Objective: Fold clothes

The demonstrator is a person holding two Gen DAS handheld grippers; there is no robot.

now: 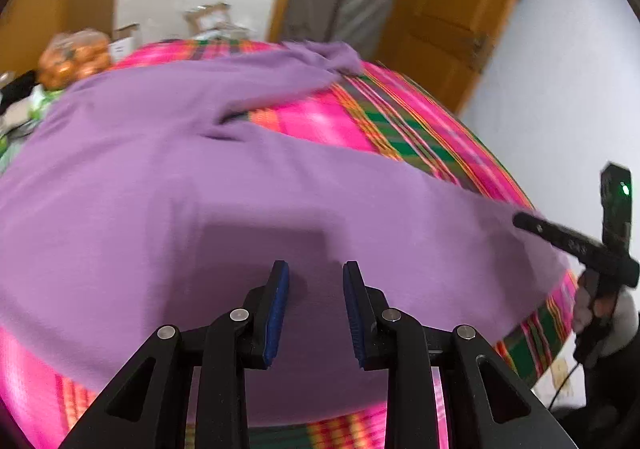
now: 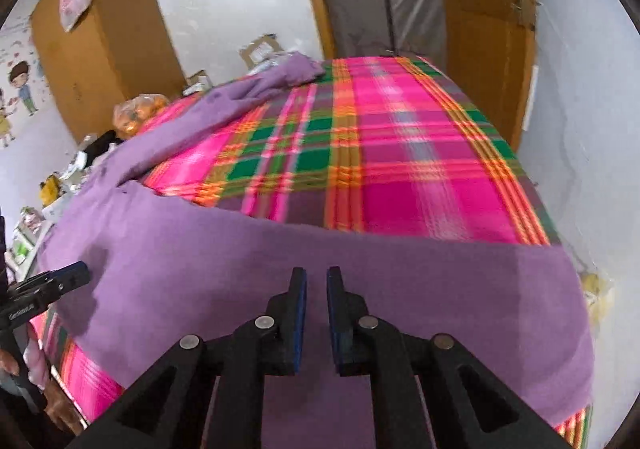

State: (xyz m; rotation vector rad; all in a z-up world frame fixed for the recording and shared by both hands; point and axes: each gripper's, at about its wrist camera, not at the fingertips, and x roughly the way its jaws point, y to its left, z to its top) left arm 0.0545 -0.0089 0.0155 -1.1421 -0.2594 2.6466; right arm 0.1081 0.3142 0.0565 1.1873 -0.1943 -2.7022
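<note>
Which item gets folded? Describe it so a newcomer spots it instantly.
Find the bed under the bright pink, green and orange plaid blanket. Spread across its near end and up its left side lies the plain lilac knit garment, beneath both open grippers. It is the only unpatterned, single-colour cloth on the bed.

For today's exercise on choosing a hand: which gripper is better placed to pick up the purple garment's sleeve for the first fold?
Probably the left gripper. In its view the purple garment and its sleeve stretch ahead on its side. The right gripper mostly faces bare plaid blanket. Both are open, holding nothing.
</note>
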